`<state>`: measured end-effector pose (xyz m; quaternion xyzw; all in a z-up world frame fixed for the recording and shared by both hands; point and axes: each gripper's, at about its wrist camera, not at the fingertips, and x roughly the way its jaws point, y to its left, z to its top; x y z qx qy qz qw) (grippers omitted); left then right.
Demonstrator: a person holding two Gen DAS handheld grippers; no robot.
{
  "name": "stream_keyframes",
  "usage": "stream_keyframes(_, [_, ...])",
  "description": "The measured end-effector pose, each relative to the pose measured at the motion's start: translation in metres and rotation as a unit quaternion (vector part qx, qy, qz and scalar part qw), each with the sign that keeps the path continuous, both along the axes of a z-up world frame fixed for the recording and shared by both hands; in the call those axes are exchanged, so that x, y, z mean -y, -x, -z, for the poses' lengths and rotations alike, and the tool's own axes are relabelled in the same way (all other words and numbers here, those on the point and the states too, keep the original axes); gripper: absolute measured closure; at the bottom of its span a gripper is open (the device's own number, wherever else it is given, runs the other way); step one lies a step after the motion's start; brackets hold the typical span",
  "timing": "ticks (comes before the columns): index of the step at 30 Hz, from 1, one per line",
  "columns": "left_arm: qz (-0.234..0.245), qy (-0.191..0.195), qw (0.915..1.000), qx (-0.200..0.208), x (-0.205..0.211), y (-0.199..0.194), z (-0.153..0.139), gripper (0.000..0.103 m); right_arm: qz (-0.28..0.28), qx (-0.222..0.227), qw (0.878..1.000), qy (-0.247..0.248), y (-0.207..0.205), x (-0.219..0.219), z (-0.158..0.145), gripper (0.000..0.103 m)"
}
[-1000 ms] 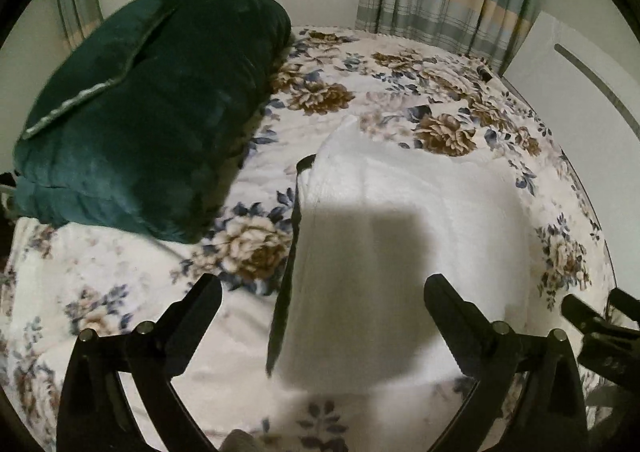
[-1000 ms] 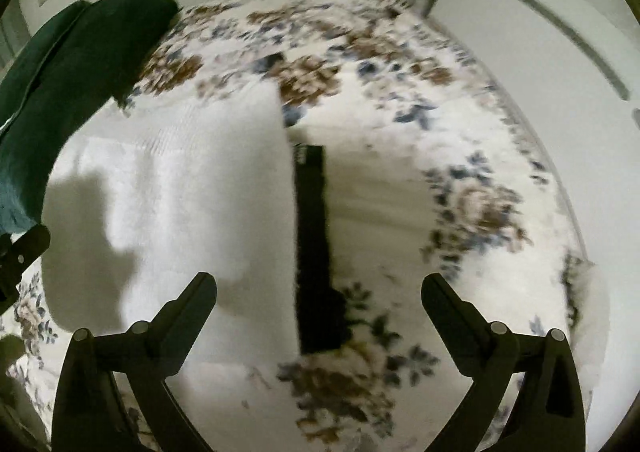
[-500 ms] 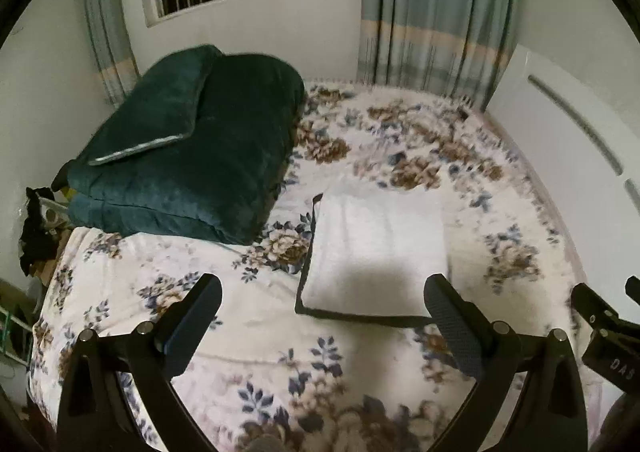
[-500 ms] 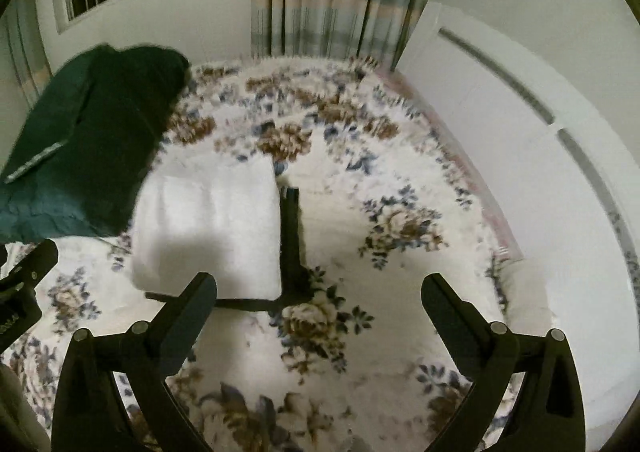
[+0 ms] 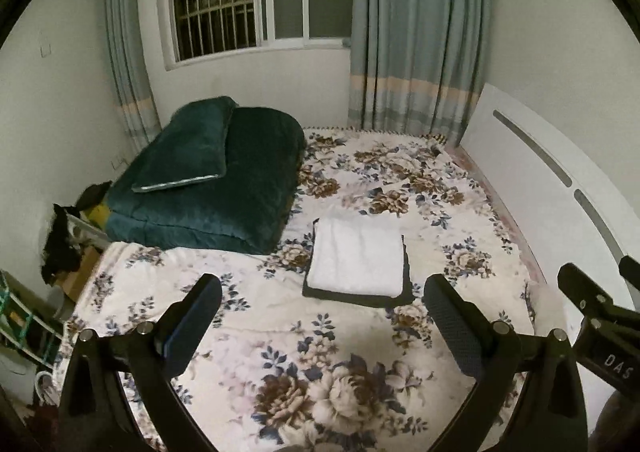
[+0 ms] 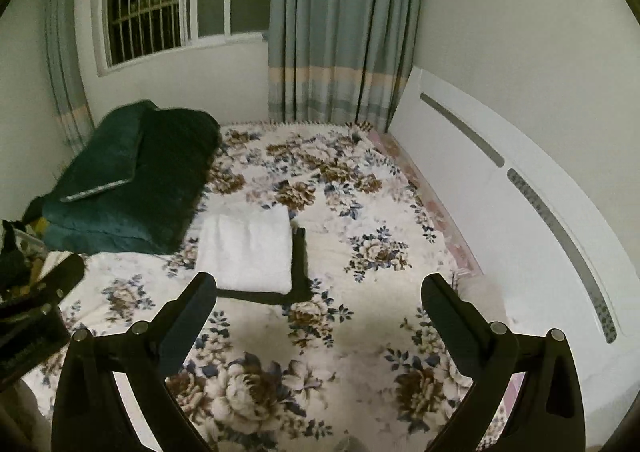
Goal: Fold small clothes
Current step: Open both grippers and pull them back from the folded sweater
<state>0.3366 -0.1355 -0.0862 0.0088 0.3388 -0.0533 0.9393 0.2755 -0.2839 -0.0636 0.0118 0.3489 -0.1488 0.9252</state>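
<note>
A folded white garment (image 5: pixel 357 257) lies flat on the floral bed (image 5: pixel 280 332), on top of a dark cloth (image 5: pixel 406 294) that shows along its near and right edges. It also shows in the right wrist view (image 6: pixel 246 248), with the dark cloth (image 6: pixel 300 264) beside it. My left gripper (image 5: pixel 322 304) is open and empty, held high above the bed, well back from the garment. My right gripper (image 6: pixel 318 304) is open and empty, also raised and back. The right gripper's body shows at the left view's right edge (image 5: pixel 600 308).
A folded dark green quilt with a pillow (image 5: pixel 208 180) lies at the bed's far left. A white headboard (image 5: pixel 560 204) runs along the right. Window, curtains (image 5: pixel 416 32) and wall stand behind. Clutter sits on the floor at the left (image 5: pixel 60 252).
Both grippers have pulled up and back from the garment, which was close under them one second ago. The folded garment stays in place on the bed.
</note>
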Motion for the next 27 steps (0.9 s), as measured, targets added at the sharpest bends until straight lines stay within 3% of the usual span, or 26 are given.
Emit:
stream_keyframes(6, [-0.008, -0.002, 0.9999, 0.013, -0.008, 0.033, -0.025, 0.0, -0.01, 0.022, 1.0, -0.006, 0.051, -0.011, -0.033, 0.0])
stream_keyframes(12, [-0.01, 0.0, 0.9998, 0.017, -0.013, 0.052, -0.036, 0.0, -0.012, 0.034, 0.999, -0.003, 0.074, -0.012, -0.053, 0.0])
stream_keyframes(27, [-0.019, -0.001, 0.9995, 0.025, -0.008, 0.073, -0.043, 0.0, -0.019, 0.041, 0.999, 0.003, 0.089, -0.012, -0.072, 0.0])
